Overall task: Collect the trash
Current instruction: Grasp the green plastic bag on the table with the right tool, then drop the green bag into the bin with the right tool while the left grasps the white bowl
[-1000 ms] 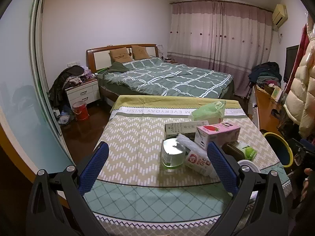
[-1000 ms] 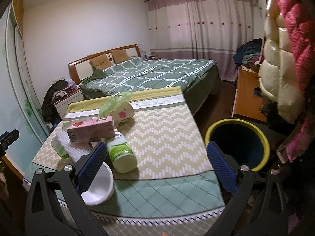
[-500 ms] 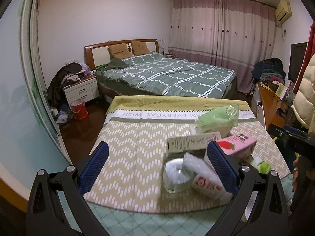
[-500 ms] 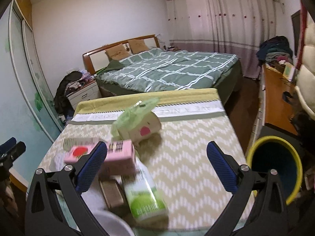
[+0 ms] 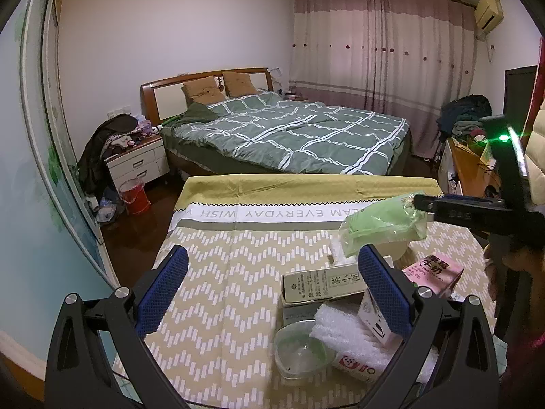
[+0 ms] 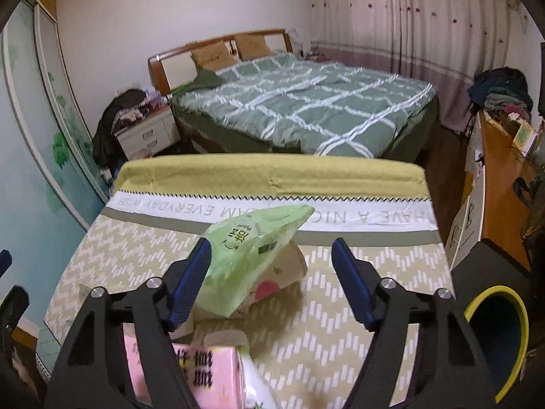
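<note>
The trash lies on a table with a patterned cloth (image 5: 231, 266). It includes a green plastic bag (image 6: 252, 252) draped over a beige bowl, a pink milk carton (image 6: 190, 371), a tea box (image 5: 320, 283), a clear plastic cup (image 5: 301, 351) and a white wrapped pack (image 5: 354, 344). My right gripper (image 6: 270, 272) straddles the green bag and its jaws are closing. The left pad is at the bag's edge and the right pad stands clear of it. My left gripper (image 5: 272, 289) hovers open over the cloth, left of the tea box. From the left wrist view, the right gripper (image 5: 419, 202) reaches the green bag (image 5: 381, 225).
A yellow-rimmed bin (image 6: 494, 334) stands on the floor right of the table. A bed (image 5: 289, 136) lies beyond the far edge, and a wooden desk (image 6: 494, 177) lines the right wall. A nightstand and a red bucket (image 5: 134, 196) are at far left.
Both grippers moved forward over the table. The right one swung left from the bin side to the green bag and its jaws narrowed. The left gripper's jaws stayed wide.
</note>
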Demonstrator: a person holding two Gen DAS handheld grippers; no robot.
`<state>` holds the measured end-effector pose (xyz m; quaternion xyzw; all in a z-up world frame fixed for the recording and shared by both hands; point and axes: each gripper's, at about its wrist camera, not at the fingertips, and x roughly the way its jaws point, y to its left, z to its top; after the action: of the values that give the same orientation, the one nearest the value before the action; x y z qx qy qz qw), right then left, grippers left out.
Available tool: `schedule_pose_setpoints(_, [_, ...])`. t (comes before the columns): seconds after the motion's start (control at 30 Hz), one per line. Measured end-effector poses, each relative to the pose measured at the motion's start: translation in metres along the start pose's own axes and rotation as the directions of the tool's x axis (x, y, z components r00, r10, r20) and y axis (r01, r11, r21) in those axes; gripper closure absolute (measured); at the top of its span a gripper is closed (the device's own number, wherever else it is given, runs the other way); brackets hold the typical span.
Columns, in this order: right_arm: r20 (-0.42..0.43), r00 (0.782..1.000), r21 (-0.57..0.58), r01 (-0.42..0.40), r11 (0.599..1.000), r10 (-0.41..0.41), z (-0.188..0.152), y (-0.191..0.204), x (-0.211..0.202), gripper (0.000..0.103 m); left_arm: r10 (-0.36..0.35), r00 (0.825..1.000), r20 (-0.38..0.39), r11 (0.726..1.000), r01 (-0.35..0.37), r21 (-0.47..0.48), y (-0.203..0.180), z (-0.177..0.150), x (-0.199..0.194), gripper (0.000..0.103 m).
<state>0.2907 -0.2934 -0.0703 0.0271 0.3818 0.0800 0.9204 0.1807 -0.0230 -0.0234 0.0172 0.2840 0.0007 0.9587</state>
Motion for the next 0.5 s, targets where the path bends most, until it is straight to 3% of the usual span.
schedule_pose_setpoints(0.07, [-0.025,1.000,-0.001,-0.010,1.000,0.010,-0.001,0.002,0.007,0.061,-0.006,1.000,0.002,1.000,0.006,0.002,-0.002,0.000,0.002,0.005])
schedule_pose_setpoints(0.23, [-0.034,0.999,0.018,-0.042,0.999,0.043,-0.008,-0.002,0.008,0.090,-0.023,1.000,0.002,1.000,0.023,0.010,-0.004,-0.005,0.000,0.005])
schedule_pose_setpoints(0.5, [0.077,0.996,0.076,-0.047,0.996,0.041,-0.013,-0.012,-0.032,0.097,-0.037,0.999,0.020,0.999,0.037,0.013,-0.006,-0.010,-0.015,0.005])
